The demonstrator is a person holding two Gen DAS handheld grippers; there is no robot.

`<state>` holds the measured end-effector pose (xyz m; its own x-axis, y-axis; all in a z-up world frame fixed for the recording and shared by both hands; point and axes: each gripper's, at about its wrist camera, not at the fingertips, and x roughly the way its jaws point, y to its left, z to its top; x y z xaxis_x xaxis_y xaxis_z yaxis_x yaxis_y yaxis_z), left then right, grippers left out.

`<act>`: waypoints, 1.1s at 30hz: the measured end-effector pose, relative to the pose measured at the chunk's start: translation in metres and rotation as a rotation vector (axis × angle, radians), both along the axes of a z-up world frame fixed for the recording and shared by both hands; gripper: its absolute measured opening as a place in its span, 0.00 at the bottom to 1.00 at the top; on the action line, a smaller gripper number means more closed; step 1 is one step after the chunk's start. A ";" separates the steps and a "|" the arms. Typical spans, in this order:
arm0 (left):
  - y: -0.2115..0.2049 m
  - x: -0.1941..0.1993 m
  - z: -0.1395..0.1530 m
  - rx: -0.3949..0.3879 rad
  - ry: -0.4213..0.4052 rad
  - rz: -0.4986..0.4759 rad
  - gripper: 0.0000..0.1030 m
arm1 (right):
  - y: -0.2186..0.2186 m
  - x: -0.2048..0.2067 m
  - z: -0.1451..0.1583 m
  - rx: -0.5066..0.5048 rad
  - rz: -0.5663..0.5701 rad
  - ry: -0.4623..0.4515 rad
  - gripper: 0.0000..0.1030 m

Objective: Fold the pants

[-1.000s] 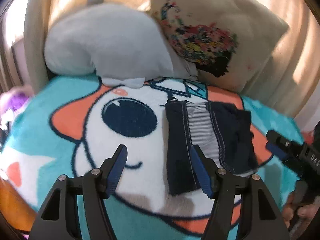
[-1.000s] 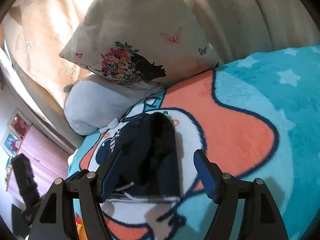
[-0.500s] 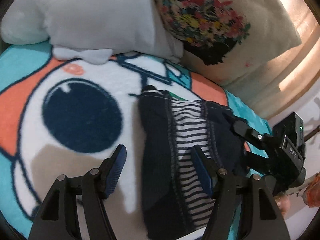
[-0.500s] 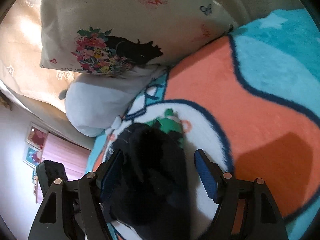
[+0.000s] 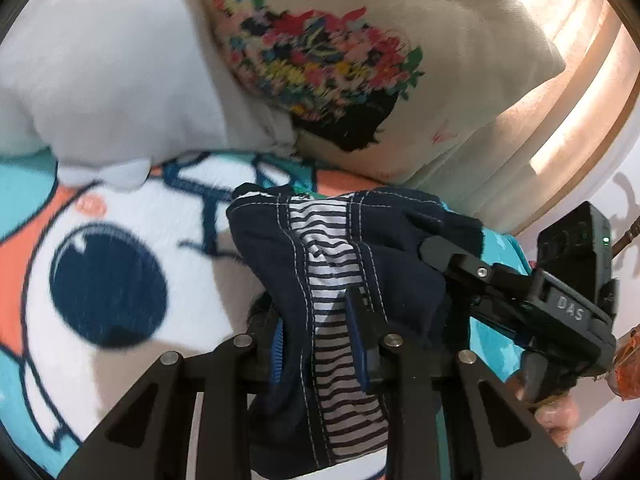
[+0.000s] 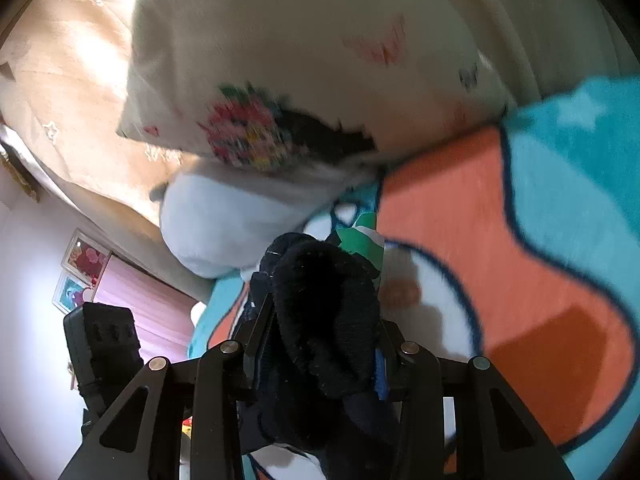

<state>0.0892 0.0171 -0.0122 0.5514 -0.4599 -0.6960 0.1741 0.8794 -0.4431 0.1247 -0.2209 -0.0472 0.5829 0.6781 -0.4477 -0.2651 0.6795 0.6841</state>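
The folded navy pants [image 5: 340, 280], with a striped inner band and white stitching, lie bunched on the cartoon blanket [image 5: 120, 280]. My left gripper [image 5: 318, 344] is shut on the near edge of the pants. My right gripper [image 6: 320, 348] is shut on the dark bunched cloth of the pants [image 6: 324, 312]. In the left wrist view my right gripper [image 5: 440, 248] comes in from the right and presses into the pants' right side.
A grey plush pillow [image 5: 112, 72] and a cream floral pillow [image 5: 360, 60] stand just behind the pants, against beige curtains. The teal, orange and white blanket [image 6: 520, 240] stretches to the right. A pink wall with pictures [image 6: 80, 264] lies beyond the bed's left edge.
Both grippers moved forward onto the pants and closed on them; they were open and short of the cloth before. The pants have bunched up between them.
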 end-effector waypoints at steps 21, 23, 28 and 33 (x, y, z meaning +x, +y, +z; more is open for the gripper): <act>0.014 0.006 -0.003 0.075 0.016 0.094 0.28 | -0.068 0.027 -0.012 -0.020 -0.177 -0.039 0.65; 0.017 -0.002 -0.005 0.093 0.010 0.117 0.29 | -0.067 0.011 -0.002 -0.009 -0.180 -0.079 0.65; 0.018 -0.013 -0.019 0.153 0.026 0.151 0.39 | -0.056 0.015 -0.005 -0.015 -0.105 -0.084 0.65; 0.017 -0.024 -0.031 0.165 0.051 0.132 0.39 | -0.049 0.038 -0.041 -0.021 -0.160 0.025 0.65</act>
<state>0.0651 0.0339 -0.0428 0.5611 -0.2638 -0.7846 0.0333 0.9543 -0.2970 0.1626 -0.2697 -0.0879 0.6713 0.5678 -0.4763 -0.1357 0.7260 0.6742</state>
